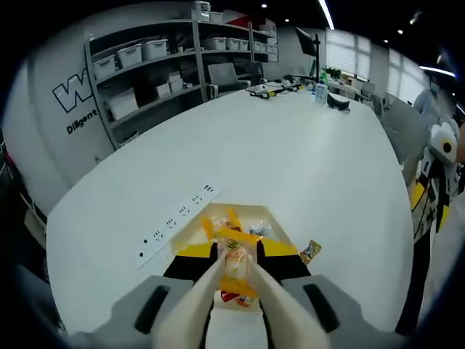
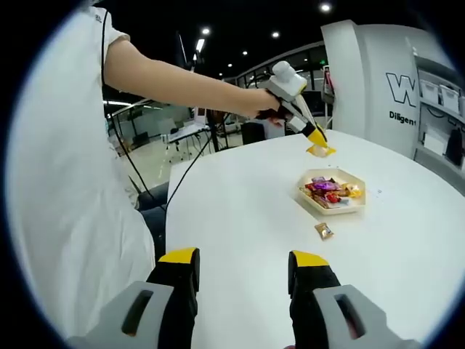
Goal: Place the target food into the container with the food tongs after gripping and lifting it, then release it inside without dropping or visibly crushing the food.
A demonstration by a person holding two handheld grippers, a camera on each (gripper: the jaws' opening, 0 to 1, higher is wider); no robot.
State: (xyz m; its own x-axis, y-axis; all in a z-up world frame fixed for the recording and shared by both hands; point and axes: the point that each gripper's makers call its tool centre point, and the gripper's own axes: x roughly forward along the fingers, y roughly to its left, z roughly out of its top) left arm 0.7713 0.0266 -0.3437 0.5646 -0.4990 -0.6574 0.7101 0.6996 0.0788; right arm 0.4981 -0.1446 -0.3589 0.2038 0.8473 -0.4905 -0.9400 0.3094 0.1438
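My left gripper (image 1: 236,256) is shut on a pair of cream food tongs (image 1: 195,305). The tongs' tips pinch a yellow-orange snack packet (image 1: 234,247). Right below it sits the beige container (image 1: 251,209), which holds several wrapped snacks. In the right gripper view the same tongs (image 2: 309,125), held out by a person's arm, hang the yellow packet (image 2: 320,150) a little above the container (image 2: 357,206). One more small packet (image 2: 323,230) lies on the table just in front of the container, and is also visible from the left gripper (image 1: 310,251). My right gripper (image 2: 243,280) stands open and empty over bare table.
A white power strip (image 1: 176,219) lies on the white table (image 1: 305,145) left of the container. Shelves with bins (image 1: 152,65) line the far wall. Small objects (image 1: 290,87) sit at the table's far end. The person's body (image 2: 65,182) stands on the left.
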